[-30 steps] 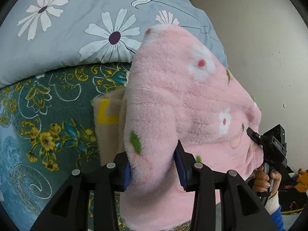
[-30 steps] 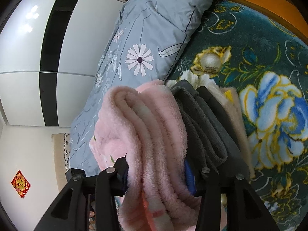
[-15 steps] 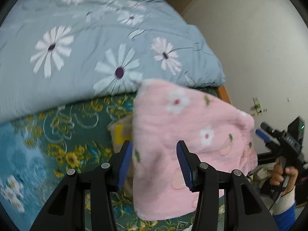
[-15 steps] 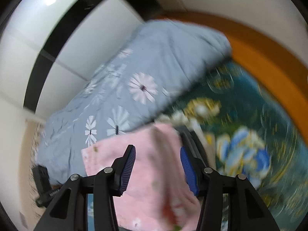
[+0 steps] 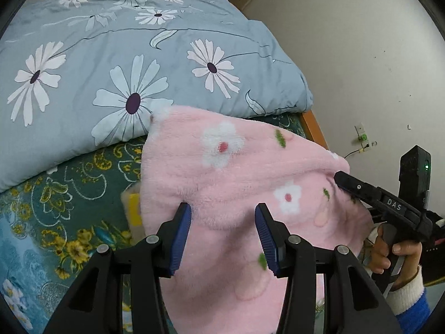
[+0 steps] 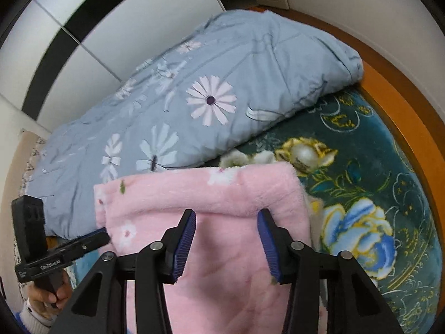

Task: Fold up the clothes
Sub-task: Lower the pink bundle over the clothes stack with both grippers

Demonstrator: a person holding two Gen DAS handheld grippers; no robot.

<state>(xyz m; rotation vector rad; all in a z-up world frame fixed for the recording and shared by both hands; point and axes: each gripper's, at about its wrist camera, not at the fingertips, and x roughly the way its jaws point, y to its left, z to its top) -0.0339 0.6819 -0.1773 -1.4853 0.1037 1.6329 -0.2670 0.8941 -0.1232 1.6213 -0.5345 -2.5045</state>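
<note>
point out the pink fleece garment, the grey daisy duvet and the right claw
pink fleece garment (image 6: 211, 194), right wrist view, its folded top edge
grey daisy duvet (image 5: 83, 55), left wrist view, flat top surface
right claw (image 6: 226, 238), right wrist view, midway between fingertips

clear: green floral bedspread (image 6: 361, 183), right of frame in right wrist view | blocked: folded pink fleece (image 6: 222, 194) centre, over other folded clothes | blocked: blue daisy duvet (image 5: 125, 64) heaped upper left | edge: orange bed frame (image 6: 403, 105), wall (image 5: 361, 55) upper right

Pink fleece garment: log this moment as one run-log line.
item: pink fleece garment folded, lying on green floral blanket | left gripper: open, nothing gripped | right gripper: open, nothing gripped
</note>
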